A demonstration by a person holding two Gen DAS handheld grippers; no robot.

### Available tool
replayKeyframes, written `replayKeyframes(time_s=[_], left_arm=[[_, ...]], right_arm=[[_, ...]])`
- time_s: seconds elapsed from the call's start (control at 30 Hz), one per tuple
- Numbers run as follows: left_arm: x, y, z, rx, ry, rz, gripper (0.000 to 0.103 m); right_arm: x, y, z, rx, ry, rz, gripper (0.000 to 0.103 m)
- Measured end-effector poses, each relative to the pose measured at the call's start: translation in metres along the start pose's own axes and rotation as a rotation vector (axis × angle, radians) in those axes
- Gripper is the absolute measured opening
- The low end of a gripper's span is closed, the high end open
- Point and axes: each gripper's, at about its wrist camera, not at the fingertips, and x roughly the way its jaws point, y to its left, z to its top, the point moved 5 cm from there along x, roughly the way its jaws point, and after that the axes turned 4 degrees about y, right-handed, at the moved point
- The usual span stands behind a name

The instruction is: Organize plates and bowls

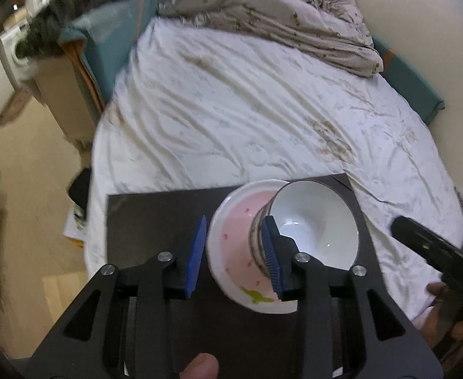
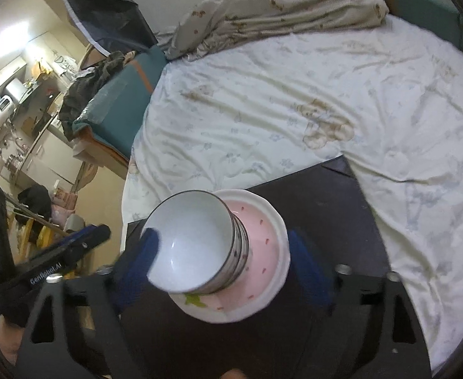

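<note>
Stacking looks nearly finished: the white bowl (image 1: pixel 316 224) already sits in the pink plate (image 1: pixel 231 246) on the dark tabletop (image 1: pixel 155 214), with both the left tongs (image 1: pixel 234 252) and the right tongs (image 2: pixel 225 265) spread, pinching nothing, and no other dishes visible.

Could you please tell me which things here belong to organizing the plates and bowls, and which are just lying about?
Part of the job:
- white bowl, standing on the plate
- pink plate, on the dark board
- left gripper and right gripper, both open

Just lying about:
- crumpled blanket
- bed sheet
- dark clothes heap
</note>
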Motion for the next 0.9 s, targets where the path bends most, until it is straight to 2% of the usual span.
replayKeyframes(time_s=[0.13,0.27,0.33,0.4,0.6,0.7,0.83,0.9], left_arm=[[-0.026,-0.002,-0.013,0.017,-0.059,-0.019,0.066],[-0.044,-0.010,-0.028,0.050,-0.091,-0.026,0.070],[-0.050,-0.012,-0.038,0.051,-0.100,-0.023,0.091],[-0.057,-0.013,-0.049,0.056,-0.113,-0.031,0.100],[-0.066,-0.016,-0.071,0.090,-0.112,-0.041,0.103],[-0.071,-0.012,-0.077,0.083,-0.139,-0.043,0.103],[-0.074,-0.013,-0.087,0.113,-0.209,0.003,0.103],[-0.072,-0.014,-0.093,0.113,-0.212,-0.005,0.103]], right_arm=[[-0.023,0.002,-0.010,-0.011,-0.025,-0.021,0.099],[-0.051,0.005,-0.024,-0.020,-0.063,-0.048,0.103],[-0.061,0.007,-0.030,-0.035,-0.081,-0.064,0.103],[-0.070,0.008,-0.038,-0.050,-0.095,-0.080,0.103],[-0.086,0.014,-0.061,-0.082,-0.146,-0.109,0.103],[-0.090,0.013,-0.072,-0.102,-0.179,-0.117,0.103],[-0.089,0.012,-0.084,-0.113,-0.201,-0.134,0.103],[-0.085,0.010,-0.090,-0.120,-0.204,-0.141,0.103]])
